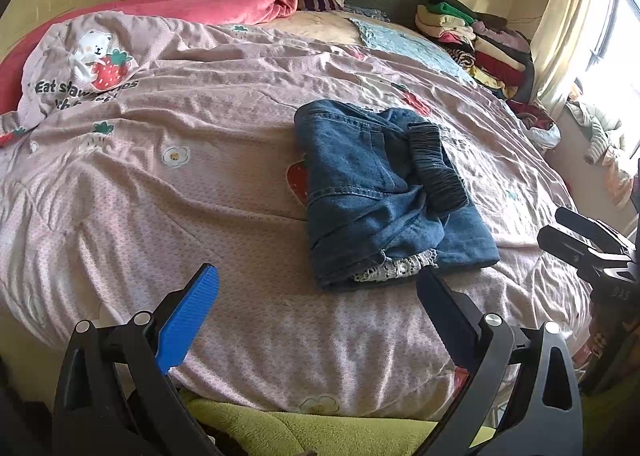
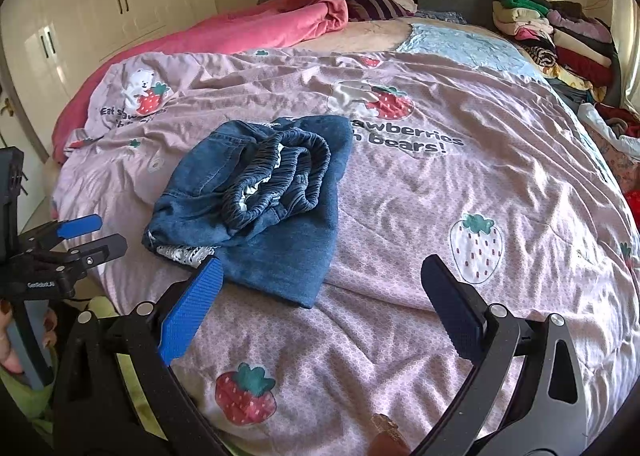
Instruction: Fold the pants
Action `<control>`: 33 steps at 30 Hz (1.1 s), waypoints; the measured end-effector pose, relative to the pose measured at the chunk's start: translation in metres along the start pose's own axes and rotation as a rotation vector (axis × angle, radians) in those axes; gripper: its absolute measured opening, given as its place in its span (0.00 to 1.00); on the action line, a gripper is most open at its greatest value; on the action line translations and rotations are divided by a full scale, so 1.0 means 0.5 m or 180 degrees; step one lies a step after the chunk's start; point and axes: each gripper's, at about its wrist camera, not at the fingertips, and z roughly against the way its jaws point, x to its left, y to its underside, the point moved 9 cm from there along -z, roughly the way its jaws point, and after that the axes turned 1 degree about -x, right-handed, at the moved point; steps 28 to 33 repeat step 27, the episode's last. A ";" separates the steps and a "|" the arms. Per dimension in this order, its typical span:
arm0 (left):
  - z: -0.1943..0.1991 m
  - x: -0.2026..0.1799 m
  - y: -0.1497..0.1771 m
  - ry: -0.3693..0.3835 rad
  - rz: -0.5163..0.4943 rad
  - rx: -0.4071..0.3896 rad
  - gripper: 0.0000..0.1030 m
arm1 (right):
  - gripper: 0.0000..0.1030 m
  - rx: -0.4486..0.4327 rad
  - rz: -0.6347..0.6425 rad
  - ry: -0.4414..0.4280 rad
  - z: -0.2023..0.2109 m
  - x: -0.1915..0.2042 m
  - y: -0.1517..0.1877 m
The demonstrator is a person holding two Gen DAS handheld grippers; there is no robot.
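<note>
Blue denim pants (image 1: pixel 384 192) lie folded in a compact bundle on the pink strawberry-print quilt (image 1: pixel 180 196), the dark elastic waistband on top and lace trim at the near edge. In the right wrist view the pants (image 2: pixel 256 204) sit left of centre. My left gripper (image 1: pixel 316 288) is open and empty, just short of the bundle's near edge. It also shows at the left of the right wrist view (image 2: pixel 90 234). My right gripper (image 2: pixel 322 276) is open and empty, over the quilt (image 2: pixel 460 196) beside the bundle's near right corner. It also shows at the right edge of the left wrist view (image 1: pixel 554 226).
A pink blanket (image 1: pixel 224 0) is heaped at the head of the bed. Stacked folded clothes (image 1: pixel 476 40) stand at the far right by the curtain. White wardrobes (image 2: pixel 100 4) line the left wall. A green cloth (image 1: pixel 328 432) lies below the bed's near edge.
</note>
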 end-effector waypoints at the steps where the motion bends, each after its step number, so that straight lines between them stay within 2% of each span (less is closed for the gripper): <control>1: 0.001 0.001 -0.001 -0.0001 -0.0006 -0.0002 0.96 | 0.91 0.0000 -0.0005 0.0001 0.001 -0.002 0.000; 8: 0.009 -0.004 0.001 0.0055 -0.0069 -0.0035 0.96 | 0.91 0.0008 -0.0055 0.0089 0.003 -0.020 0.005; 10: 0.008 -0.002 0.002 -0.0023 -0.0130 0.0012 0.96 | 0.91 0.0026 -0.0077 0.0142 0.003 -0.031 0.007; 13: 0.014 0.028 -0.004 -0.0171 0.0035 -0.0036 0.96 | 0.91 0.0040 -0.0122 0.0244 0.002 -0.053 0.012; 15: 0.022 0.057 -0.014 -0.0160 0.0197 -0.0103 0.96 | 0.91 0.0035 -0.0160 0.0304 0.004 -0.073 0.015; 18: 0.018 0.113 -0.034 -0.0223 0.0371 -0.0109 0.96 | 0.91 0.0049 -0.0280 0.0478 0.003 -0.130 0.023; 22: -0.029 0.249 -0.071 -0.0661 0.0561 0.0017 0.96 | 0.91 -0.0011 -0.0461 0.0880 0.008 -0.262 0.027; 26: -0.091 0.411 -0.118 -0.1127 0.0716 0.0147 0.96 | 0.91 0.0086 -0.0743 0.1434 -0.002 -0.471 0.036; 27: -0.112 0.461 -0.138 -0.1241 0.0770 0.0136 0.96 | 0.91 0.0097 -0.0817 0.1482 -0.006 -0.514 0.037; 33: -0.112 0.461 -0.138 -0.1241 0.0770 0.0136 0.96 | 0.91 0.0097 -0.0817 0.1482 -0.006 -0.514 0.037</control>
